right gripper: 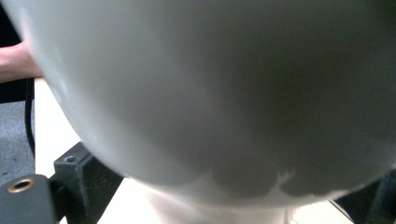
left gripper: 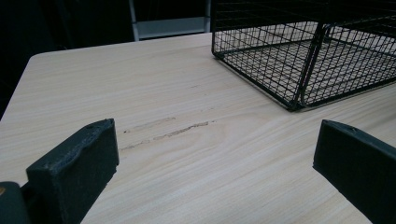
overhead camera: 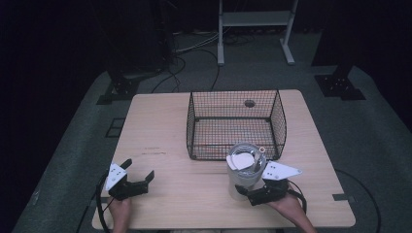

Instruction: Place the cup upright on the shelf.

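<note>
A white cup (overhead camera: 239, 183) with a shiny rim and some white bits inside stands on the wooden table (overhead camera: 170, 131), just in front of the black wire basket (overhead camera: 233, 145). My right gripper (overhead camera: 246, 190) is shut on the cup's lower body; its white wall (right gripper: 210, 84) bulges close between the jaws of the right gripper (right gripper: 224, 186). At the front left, my left gripper (overhead camera: 139, 171) rests open with nothing in it. In the left gripper view, the left gripper (left gripper: 215, 154) points toward the basket's (left gripper: 299, 70) near corner.
The basket looks empty, and a round hole (overhead camera: 249, 103) in the tabletop shows through it. Faint scuff marks (left gripper: 177, 130) cross the wood ahead of the left gripper. A white metal frame (overhead camera: 255, 19) and cables (overhead camera: 194, 48) lie on the floor beyond the table.
</note>
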`<state>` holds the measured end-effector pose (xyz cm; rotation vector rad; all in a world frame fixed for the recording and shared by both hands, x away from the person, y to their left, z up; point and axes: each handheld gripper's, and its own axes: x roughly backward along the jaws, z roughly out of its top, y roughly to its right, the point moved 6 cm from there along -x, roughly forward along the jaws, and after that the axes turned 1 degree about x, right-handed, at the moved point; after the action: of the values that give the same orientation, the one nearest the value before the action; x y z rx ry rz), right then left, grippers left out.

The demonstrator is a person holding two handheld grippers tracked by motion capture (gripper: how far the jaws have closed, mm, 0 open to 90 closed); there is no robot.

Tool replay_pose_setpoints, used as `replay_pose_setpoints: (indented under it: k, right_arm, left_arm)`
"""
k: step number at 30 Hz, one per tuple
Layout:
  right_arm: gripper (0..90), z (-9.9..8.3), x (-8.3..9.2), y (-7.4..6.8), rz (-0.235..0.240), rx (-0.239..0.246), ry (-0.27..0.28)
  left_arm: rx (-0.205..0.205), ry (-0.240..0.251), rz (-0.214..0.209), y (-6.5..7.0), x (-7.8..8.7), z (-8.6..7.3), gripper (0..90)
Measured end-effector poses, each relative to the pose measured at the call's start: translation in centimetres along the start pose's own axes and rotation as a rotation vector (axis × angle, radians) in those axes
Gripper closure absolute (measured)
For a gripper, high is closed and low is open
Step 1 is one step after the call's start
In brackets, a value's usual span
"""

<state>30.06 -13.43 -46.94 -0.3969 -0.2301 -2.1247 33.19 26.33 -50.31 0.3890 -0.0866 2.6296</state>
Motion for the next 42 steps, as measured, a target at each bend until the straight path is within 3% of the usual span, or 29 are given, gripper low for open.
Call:
replay_pose_setpoints:
  k: [16, 42]
  right_arm:
    - [8.0, 0.0, -0.25, 0.02, -0.014, 0.03, 0.012]
    - [9.0, -0.01, 0.21, -0.09, -0.016, 0.003, 0.077]
  left_arm:
    - [0.003, 0.001, 0.0, -0.02, 0.0, 0.0, 0.0]
    - [0.004, 0.004, -0.004, -0.05, 0.06, 0.02, 0.0]
